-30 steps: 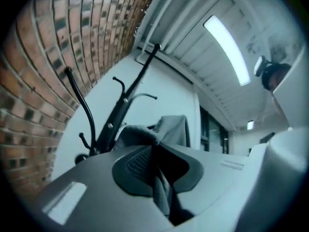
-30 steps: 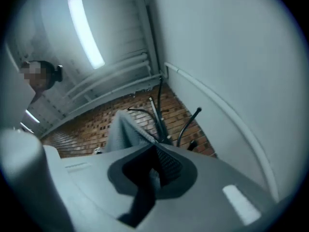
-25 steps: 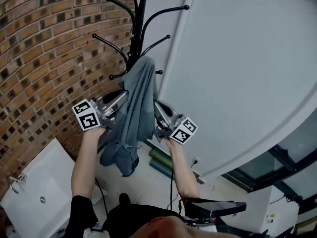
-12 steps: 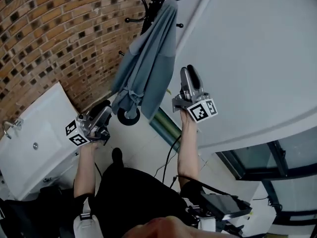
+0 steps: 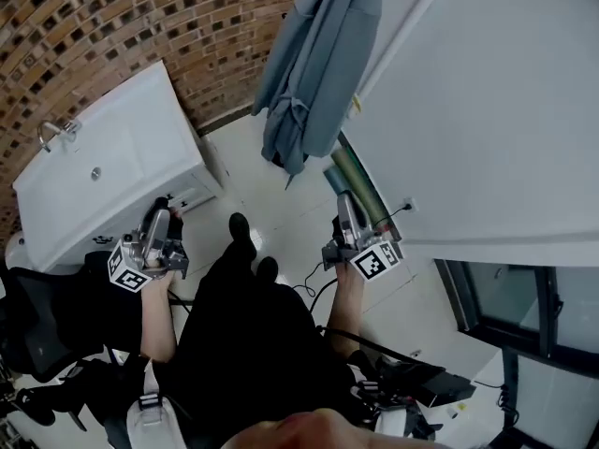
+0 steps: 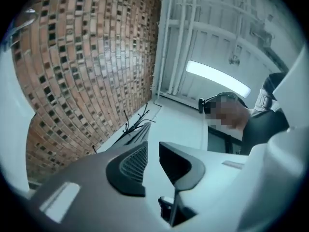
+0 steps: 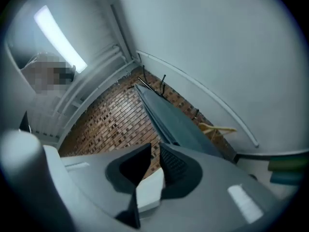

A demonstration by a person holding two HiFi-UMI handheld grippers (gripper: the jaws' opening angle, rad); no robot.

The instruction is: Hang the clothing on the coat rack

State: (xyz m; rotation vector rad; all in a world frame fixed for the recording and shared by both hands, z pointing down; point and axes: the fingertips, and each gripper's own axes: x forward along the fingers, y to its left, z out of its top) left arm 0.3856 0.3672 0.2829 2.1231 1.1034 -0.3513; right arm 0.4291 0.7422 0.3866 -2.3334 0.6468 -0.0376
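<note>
Looking along the left gripper (image 6: 153, 152), I see its jaws slightly apart, just opened, nothing between. The right gripper (image 7: 155, 153) has just been closing to a narrow empty gap. Both are held low at the person's sides, tipped upward. The clothing (image 5: 318, 64) hangs on the coat rack (image 6: 133, 123), well apart from them. Only the head view shows the white sink cabinet (image 5: 112, 157), brick wall (image 5: 140, 17) and pale floor (image 5: 281, 204).

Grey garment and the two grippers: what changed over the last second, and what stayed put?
The left gripper and right gripper let go of the grey garment and dropped to the person's sides. The left jaws have just been opening; the right opened, then have just been closing. Both stand slightly apart, nothing between them. The garment stayed hanging as it was.
</note>
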